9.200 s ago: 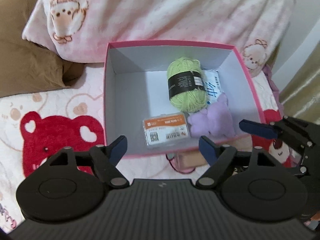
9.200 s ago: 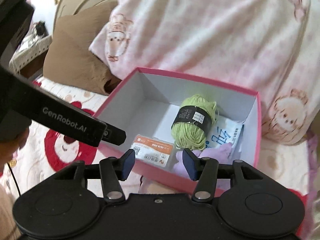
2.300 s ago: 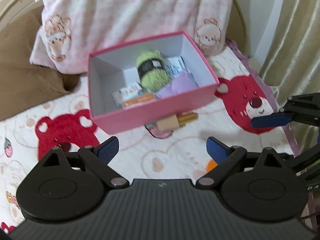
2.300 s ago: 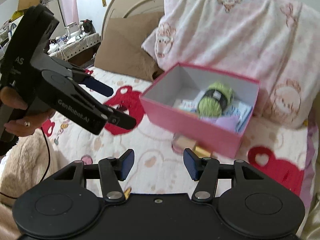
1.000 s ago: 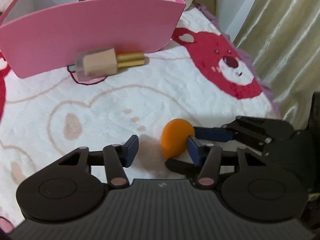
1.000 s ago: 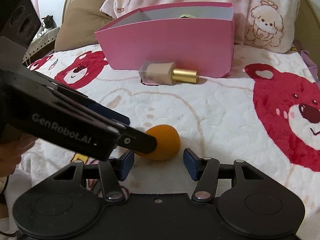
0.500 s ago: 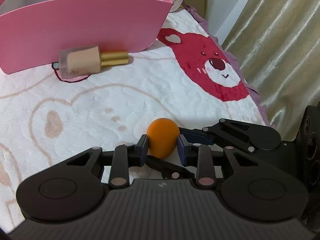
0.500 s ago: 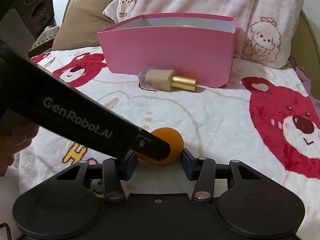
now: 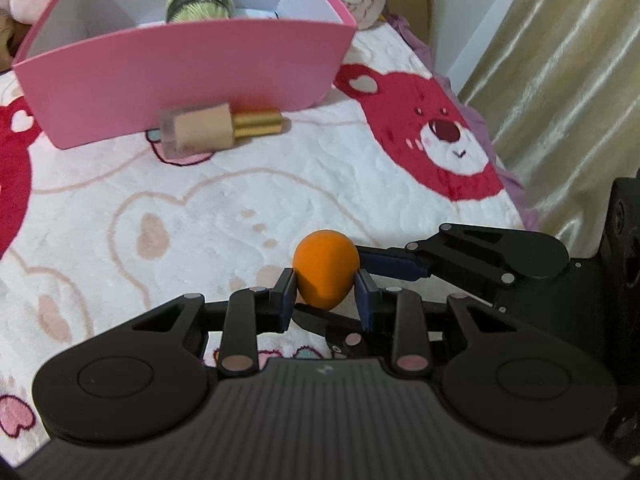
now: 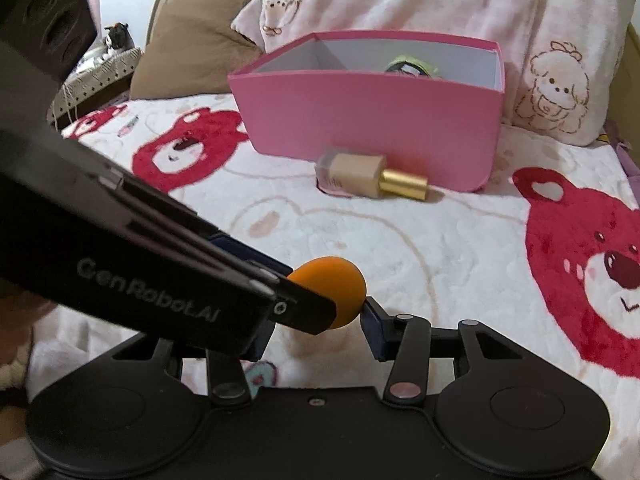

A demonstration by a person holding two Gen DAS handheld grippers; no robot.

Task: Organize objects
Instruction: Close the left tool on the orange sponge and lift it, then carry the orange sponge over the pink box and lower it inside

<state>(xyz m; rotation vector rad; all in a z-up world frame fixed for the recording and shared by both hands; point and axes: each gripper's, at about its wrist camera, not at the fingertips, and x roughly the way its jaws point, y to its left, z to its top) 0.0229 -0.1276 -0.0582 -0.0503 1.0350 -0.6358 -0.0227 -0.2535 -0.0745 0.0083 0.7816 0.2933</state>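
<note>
Bedspread (image 9: 328,184), left tongs (image 9: 325,295) now clamping sponge (image 9: 325,274)

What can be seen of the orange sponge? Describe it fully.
The orange sponge is a smooth, matte, egg-shaped makeup sponge, plain orange and soft-looking. It sits low over the bear-print blanket, well in front of the pink box. The left gripper is shut on its sides, and a right gripper finger touches it too.

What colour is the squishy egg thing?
Orange sponge, clearest in the left wrist view.
</note>
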